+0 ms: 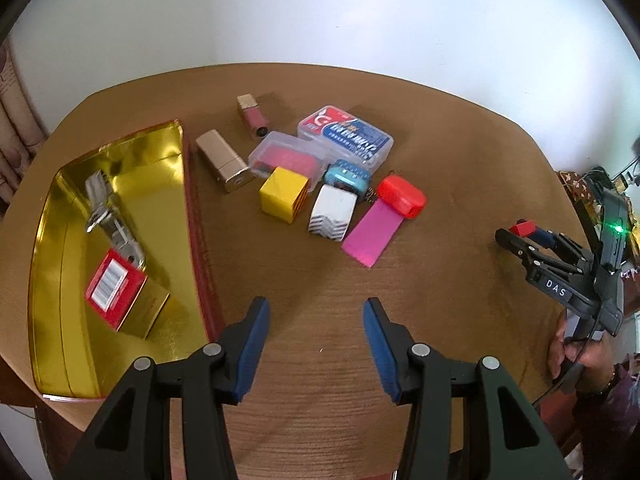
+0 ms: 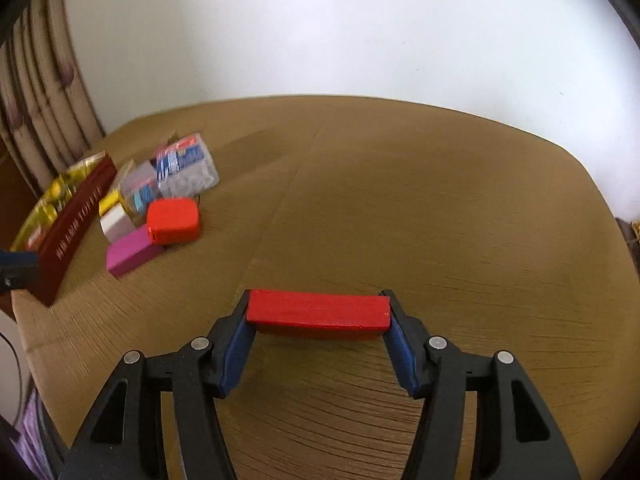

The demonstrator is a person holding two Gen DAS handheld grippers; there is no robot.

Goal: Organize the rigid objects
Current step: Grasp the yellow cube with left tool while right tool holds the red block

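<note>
Right wrist view: small boxes cluster beside gold tray (image 2: 76, 216) near desk's (image 2: 400, 200) left edge. Right gripper (image 2: 318, 314) clamps flat red block (image 2: 318, 311) endwise above desk's near edge. Left gripper (image 1: 316, 310) gapes, empty.

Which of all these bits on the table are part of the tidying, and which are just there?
Part of the job:
- red wooden block, clamped in the right gripper
- gold-lined tray
- yellow cube, pink flat block, red rounded case waiting in the pile
- open left gripper

Just there:
- brown table
- white wall
- patterned curtain
</note>
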